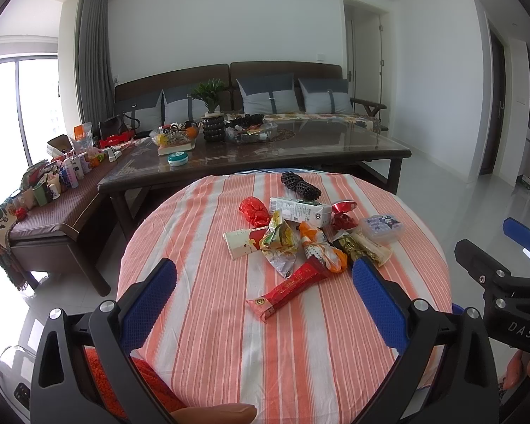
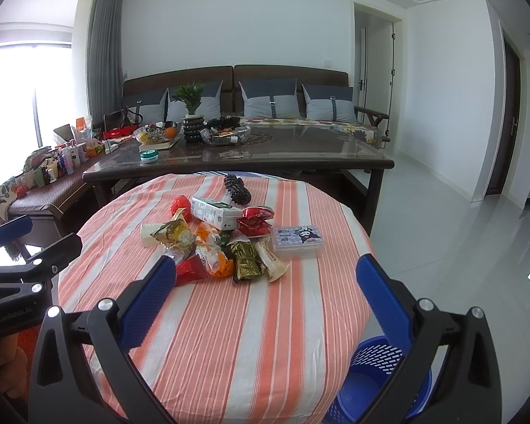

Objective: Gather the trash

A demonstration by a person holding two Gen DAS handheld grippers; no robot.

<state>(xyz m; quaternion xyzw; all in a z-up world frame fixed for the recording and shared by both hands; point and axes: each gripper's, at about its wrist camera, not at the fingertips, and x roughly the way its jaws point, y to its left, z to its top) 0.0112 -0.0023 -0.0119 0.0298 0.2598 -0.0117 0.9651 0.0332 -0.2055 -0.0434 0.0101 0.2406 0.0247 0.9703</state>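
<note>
A heap of trash lies mid-table on the striped cloth (image 1: 229, 335): a long red wrapper (image 1: 288, 289), a white milk carton (image 1: 300, 210), a crumpled red bag (image 1: 253, 210), a paper cup (image 1: 242, 243), a gold foil packet (image 2: 245, 261) and a clear lidded box (image 2: 296, 242). A blue mesh bin (image 2: 381, 381) stands on the floor at the table's right. My left gripper (image 1: 265, 275) is open, hovering just short of the red wrapper. My right gripper (image 2: 266, 272) is open too, nearer the gold packet. Neither holds anything.
A black spiky roller (image 1: 300, 183) lies at the table's far edge. Behind stands a dark glass-topped coffee table (image 1: 335, 148) with a plant and bowls, then a sofa (image 2: 282, 81). A bench (image 1: 53, 212) crowded with bottles is at left. Tiled floor (image 2: 459, 229) opens to the right.
</note>
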